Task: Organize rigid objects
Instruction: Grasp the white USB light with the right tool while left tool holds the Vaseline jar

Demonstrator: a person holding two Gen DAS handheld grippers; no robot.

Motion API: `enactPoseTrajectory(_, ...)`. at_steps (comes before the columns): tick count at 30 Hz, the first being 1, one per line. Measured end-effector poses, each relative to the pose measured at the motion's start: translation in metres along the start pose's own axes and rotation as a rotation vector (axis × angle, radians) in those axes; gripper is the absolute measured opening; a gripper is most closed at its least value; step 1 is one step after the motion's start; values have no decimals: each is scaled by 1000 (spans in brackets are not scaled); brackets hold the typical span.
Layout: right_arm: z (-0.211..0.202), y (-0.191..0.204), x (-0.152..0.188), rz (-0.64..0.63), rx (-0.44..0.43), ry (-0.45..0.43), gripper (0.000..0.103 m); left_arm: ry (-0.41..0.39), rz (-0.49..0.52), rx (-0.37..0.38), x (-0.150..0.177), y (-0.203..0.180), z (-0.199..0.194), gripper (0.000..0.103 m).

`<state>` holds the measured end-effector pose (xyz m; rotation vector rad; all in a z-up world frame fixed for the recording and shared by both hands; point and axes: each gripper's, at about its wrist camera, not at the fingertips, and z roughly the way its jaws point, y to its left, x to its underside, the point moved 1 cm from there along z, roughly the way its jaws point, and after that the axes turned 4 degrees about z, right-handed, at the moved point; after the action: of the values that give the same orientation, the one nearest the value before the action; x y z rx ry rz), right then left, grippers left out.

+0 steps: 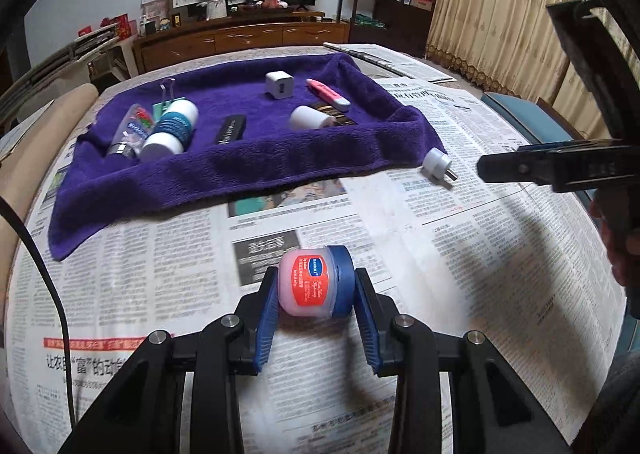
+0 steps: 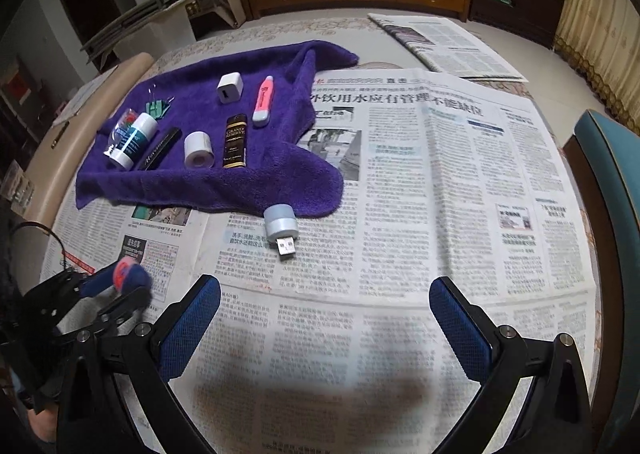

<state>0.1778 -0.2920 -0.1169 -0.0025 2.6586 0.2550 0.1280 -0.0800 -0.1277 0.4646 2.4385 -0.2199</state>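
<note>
Left gripper is closed on the jar, held sideways just above the newspaper, pads on its base and blue lid. Judged light, rigid and smooth-walled; the end-to-end hold looks sound, though a round jar may rotate if pressure eases. Right gripper is spread wide and empty, near the USB light lying at the edge of the towel. Jar label print is unreadable; the jar appears blurred in the right view.
</note>
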Motion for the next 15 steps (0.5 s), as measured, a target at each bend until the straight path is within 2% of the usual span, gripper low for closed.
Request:
enactPoseTrajectory(7, 17, 22, -1, -80, -31, -46, 97, -27, -49, 16, 3, 20, -10, 34)
enactPoseTrajectory(15, 36, 41, 2, -178, -20, -40, 87, -54, -76, 43, 4, 28, -17, 34)
